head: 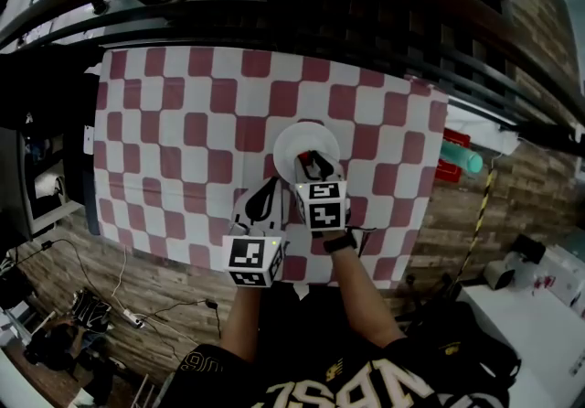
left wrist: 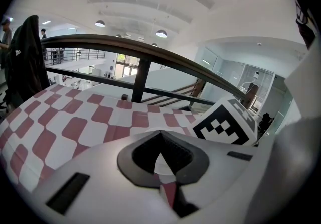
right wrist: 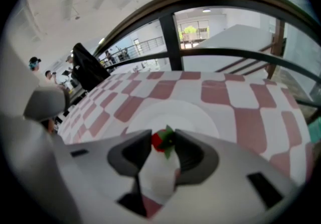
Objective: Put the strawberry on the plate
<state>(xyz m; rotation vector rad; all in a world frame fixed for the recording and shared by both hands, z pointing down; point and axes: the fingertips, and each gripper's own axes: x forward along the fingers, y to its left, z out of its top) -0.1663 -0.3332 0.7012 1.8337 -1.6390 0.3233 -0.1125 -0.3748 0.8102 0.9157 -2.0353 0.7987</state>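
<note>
R gripper (right wrist: 163, 138) is holding the strawberry (right wrist: 158, 140) right at its tips. The two dark fingers (right wrist: 134, 153) are pinching it from both sides at a medium gap. Red body is sitting toward the left finger, green leaves toward the right one & poking out a bit past the tips. White plate (right wrist: 193, 113) is lying just beyond & below those fingertips.

In head view the R gripper (head: 315, 162) is hanging over the near part of the plate (head: 291, 141), w/ the strawberry (head: 316, 159) showing as a red spot btw the tips. Can't tell if the strawberry is touching the plate or hanging just above it.

L gripper (left wrist: 160, 135) is carrying nothing. Its fingers (left wrist: 138, 155) are meeting at the tips, w/ only a thin wedge of cloth showing btw them further back. In head view the L gripper (head: 271, 187) is hovering over the red-&-white checked cloth (head: 174, 123), just left of & behind the R fingertips, near the plate's edge but off it.

From the L gripper view, cloth is stretching out ahead of the L fingers, & the R gripper's marker cube (left wrist: 225, 125) is showing just to their right. A dark railing (right wrist: 173, 42) is running well beyond the R fingertips, past the far edge of the table.
</note>
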